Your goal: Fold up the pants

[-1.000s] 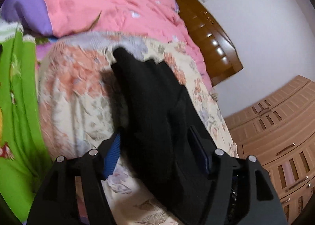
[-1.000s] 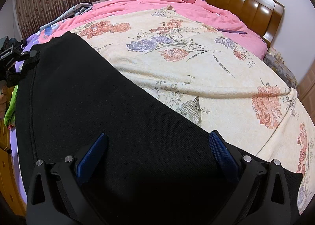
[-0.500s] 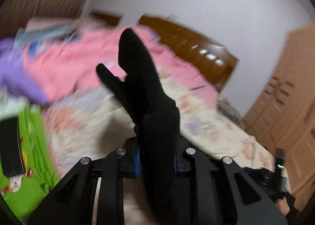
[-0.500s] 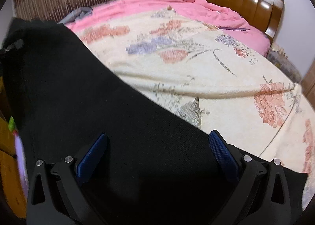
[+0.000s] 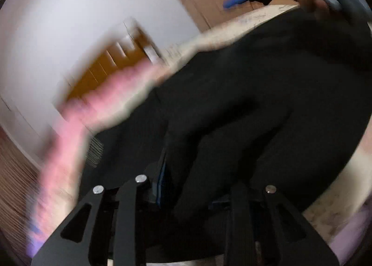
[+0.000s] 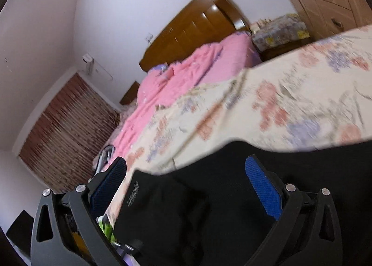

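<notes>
Left fingers (image 5: 162, 186) pinching black pants (image 6: 232, 196), right fingers (image 6: 262, 186) spread above; pants' long axis unclear.

the left wrist view rides low behind the left gripper (image 5: 186, 186), very close over the black pants (image 5: 255, 103), tilted and blurred, facing across the bed toward the headboard (image 5: 109, 72) and white wall. the right gripper (image 5: 239, 1) shows at its top edge. the right wrist view sits just behind the right gripper (image 6: 186, 186), also rolled sideways and near the pants (image 6: 209, 207), facing up the bed (image 6: 279, 103) to the headboard (image 6: 197, 26). both views share the pants, bed and headboard.
</notes>
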{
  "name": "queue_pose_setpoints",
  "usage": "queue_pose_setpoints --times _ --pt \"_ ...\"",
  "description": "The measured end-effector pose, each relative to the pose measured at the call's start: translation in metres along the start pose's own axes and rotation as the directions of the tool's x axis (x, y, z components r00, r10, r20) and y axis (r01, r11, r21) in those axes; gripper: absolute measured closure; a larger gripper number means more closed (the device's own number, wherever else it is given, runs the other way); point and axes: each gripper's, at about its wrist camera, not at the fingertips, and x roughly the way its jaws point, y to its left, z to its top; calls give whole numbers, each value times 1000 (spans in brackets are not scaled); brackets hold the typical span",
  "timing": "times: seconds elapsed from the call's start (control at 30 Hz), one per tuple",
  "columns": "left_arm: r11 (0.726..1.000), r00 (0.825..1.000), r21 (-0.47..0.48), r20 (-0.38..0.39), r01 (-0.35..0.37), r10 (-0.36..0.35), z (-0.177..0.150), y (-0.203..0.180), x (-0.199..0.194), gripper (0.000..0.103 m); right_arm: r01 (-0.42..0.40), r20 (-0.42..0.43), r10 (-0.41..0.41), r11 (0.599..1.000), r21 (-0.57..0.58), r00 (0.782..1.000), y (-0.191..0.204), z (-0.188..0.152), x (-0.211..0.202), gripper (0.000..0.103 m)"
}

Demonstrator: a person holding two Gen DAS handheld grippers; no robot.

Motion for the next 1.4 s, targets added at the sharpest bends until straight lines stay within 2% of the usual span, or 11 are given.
queue_pose_setpoints --times 0.03,0.1,0.17,0.23,0.33,0.4,0.67,0.8,1.07,1.23,1.4 --pt "999 999 -6 9 34 -33 -1 6 -8 56 -5 -22 5 1000 -4 1000 -1 -5 -2 4" --pt "991 992 -63 57 117 -114 -4 27 -26 13 -15 -86 13 1000 -25 996 3 -21 -1 4" --pt "968 977 -182 159 171 -143 -16 66 -57 8 -57 -142 49 997 -54 989 12 -39 -1 4" --pt "925 977 -327 159 191 -146 -31 104 -65 7 -134 -215 115 988 -74 970 26 -62 1 7" --pt "846 996 -525 51 94 -79 -70 156 -51 8 -223 -292 201 974 -43 935 38 -85 4 30" --pt "822 997 -569 -37 32 -65 -91 173 -35 20 -223 -361 197 974 -31 912 44 -103 13 33" --pt "909 990 -412 -84 68 -112 -86 140 -2 19 -189 -367 188 981 32 911 33 -115 47 48" --pt "889 988 -445 -59 104 -145 -89 141 -2 20 -194 -318 196 980 36 928 33 -104 55 91" --pt "920 993 -379 -36 93 -116 -86 139 -27 14 -309 -246 268 939 -150 932 111 -93 13 93" --pt "938 994 -340 -54 69 -92 -81 138 -23 13 -231 -257 209 971 -60 944 71 -99 10 93" --pt "936 976 -318 -103 149 -190 -86 134 -16 43 -146 -326 171 984 100 930 16 -123 34 93"
